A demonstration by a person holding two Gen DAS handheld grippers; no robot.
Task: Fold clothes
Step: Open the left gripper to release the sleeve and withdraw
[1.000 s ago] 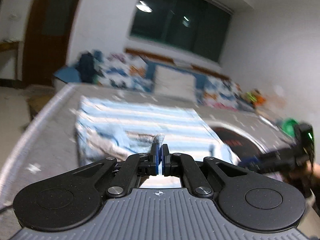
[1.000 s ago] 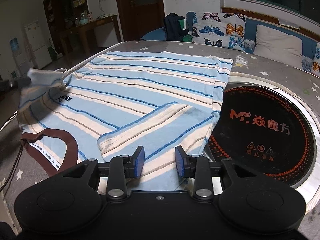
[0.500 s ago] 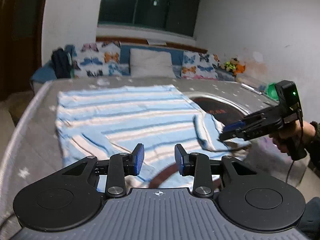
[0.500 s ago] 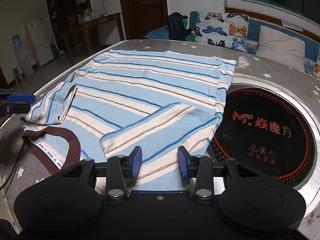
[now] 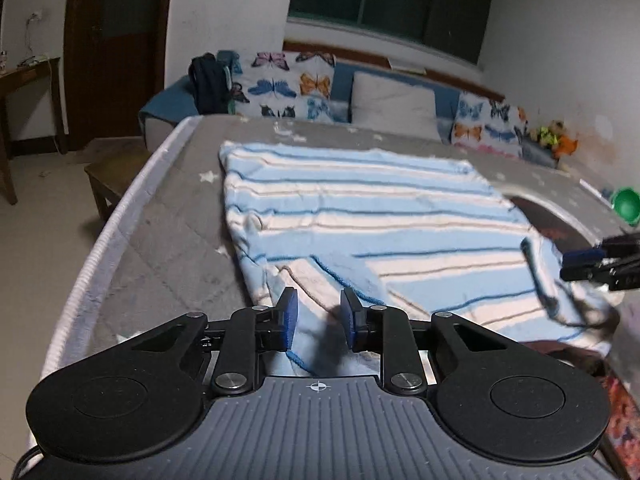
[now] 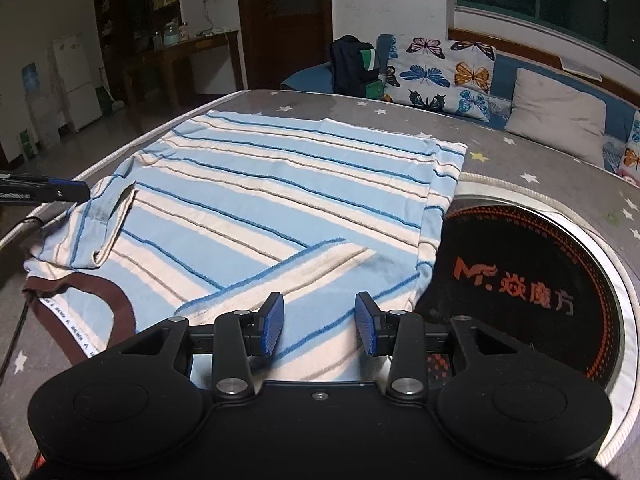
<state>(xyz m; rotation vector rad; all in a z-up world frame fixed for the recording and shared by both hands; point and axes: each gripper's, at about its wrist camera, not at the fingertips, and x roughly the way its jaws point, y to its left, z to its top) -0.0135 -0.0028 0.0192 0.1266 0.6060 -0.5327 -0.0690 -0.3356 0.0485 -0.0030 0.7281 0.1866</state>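
A light-blue and cream striped shirt [image 6: 280,200] lies flat on the grey starred table [image 6: 500,148], its brown collar [image 6: 120,300] toward me. Both sleeves are folded inward: one sleeve [image 6: 108,224] at the left, the other [image 6: 288,272] across the front. My right gripper [image 6: 320,324] hangs open just above the shirt's near edge, with nothing between its pads. Over the opposite side edge of the shirt [image 5: 360,216], my left gripper [image 5: 318,320] is open too and holds nothing. Each gripper shows in the other's view: the right gripper [image 5: 568,266] and the left gripper [image 6: 82,194].
A round black hob plate [image 6: 520,280] with orange lettering is set into the table beside the shirt, which overlaps its rim. A green cup [image 5: 626,204] stands at the far right. A sofa [image 6: 552,116] with butterfly cushions and a dark backpack [image 6: 352,64] sits behind. A wooden stool [image 5: 112,176] stands on the floor.
My left gripper, shut on the left sleeve a second ago, has opened and dropped it folded onto the shirt, then swung low to the shirt's edge. The right gripper stayed open and barely moved.
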